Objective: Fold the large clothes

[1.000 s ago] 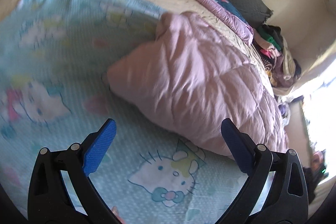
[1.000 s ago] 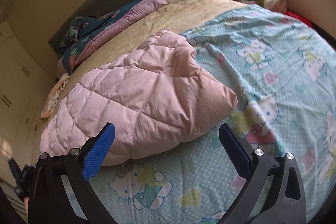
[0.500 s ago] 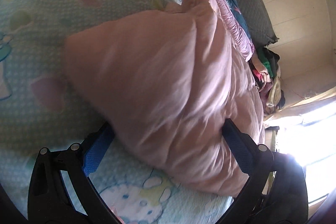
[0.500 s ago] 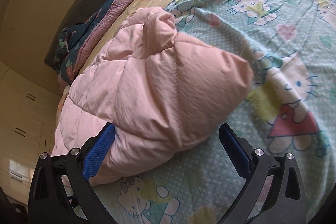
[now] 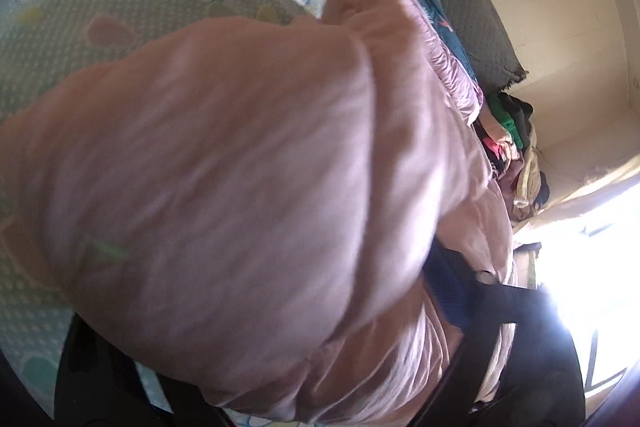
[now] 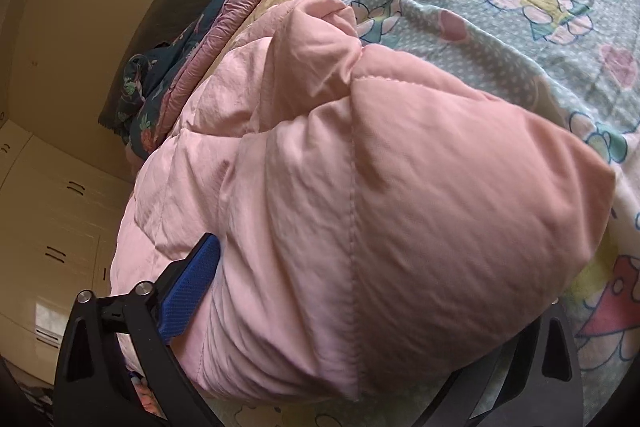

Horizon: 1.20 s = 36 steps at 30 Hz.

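I've got both jaws closing: left hand-held gripper point(image 5: 256, 311) and right hand-held gripper point(image 6: 360, 291) each straddle the pink quilted jacket point(image 6: 360, 187) on the bed point(image 6: 520, 39), not clamped yet.

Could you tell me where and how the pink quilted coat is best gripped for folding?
Grip the puffy near edge of the pink quilted coat, coming low from the bed's near side. Both sets of jaws already straddle that thick roll and are closing; wide bites suit its bulk.

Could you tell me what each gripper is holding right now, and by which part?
Both jaws are closing around the pink quilted jacket, at opposite corners of its near folded edge; a firm grip cannot be told yet.
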Motion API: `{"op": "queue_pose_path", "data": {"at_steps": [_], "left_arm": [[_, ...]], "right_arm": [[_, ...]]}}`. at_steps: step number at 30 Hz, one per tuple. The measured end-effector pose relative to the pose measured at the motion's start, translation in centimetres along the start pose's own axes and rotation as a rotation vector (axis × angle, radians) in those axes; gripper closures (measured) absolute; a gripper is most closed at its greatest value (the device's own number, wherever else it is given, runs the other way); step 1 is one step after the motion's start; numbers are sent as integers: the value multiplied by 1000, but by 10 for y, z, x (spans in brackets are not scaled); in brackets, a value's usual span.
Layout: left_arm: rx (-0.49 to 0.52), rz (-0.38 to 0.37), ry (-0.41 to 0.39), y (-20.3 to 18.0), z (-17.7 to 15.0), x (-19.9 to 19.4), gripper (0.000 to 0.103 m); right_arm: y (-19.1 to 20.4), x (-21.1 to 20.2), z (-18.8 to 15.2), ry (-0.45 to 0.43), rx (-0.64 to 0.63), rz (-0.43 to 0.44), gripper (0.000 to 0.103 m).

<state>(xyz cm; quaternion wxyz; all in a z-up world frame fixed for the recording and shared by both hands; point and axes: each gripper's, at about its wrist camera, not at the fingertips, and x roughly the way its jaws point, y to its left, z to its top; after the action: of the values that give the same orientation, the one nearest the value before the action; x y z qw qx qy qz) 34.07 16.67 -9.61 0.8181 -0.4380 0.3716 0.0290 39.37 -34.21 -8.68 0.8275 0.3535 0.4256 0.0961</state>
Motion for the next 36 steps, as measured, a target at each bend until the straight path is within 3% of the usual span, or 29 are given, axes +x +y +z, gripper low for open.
{"op": "queue_pose_path", "data": {"at_steps": [2,6,11,17,25,36], "left_arm": [[59,9,-17,-10,-1,-5,44],[194,55,-49,-38,0,-15,63],[287,94,-75,-61,2,-25,70],[365,113,-108,-76,-2,-37,73],[433,118,-138,-90,-6,-64,73],[477,95,-153,-98,-21,-108,73]], "right_arm": [[9,-5,-1,-13,-51,-3,34],[30,-11,-3,-42,-169,-36,53],[55,-17,-6,-72,-306,-90,66],[81,-31,-8,-112,-436,-119,70],[109,-64,-12,-151,-558,-89,71],[120,-117,-36,-168,-614,-55,72]]}}
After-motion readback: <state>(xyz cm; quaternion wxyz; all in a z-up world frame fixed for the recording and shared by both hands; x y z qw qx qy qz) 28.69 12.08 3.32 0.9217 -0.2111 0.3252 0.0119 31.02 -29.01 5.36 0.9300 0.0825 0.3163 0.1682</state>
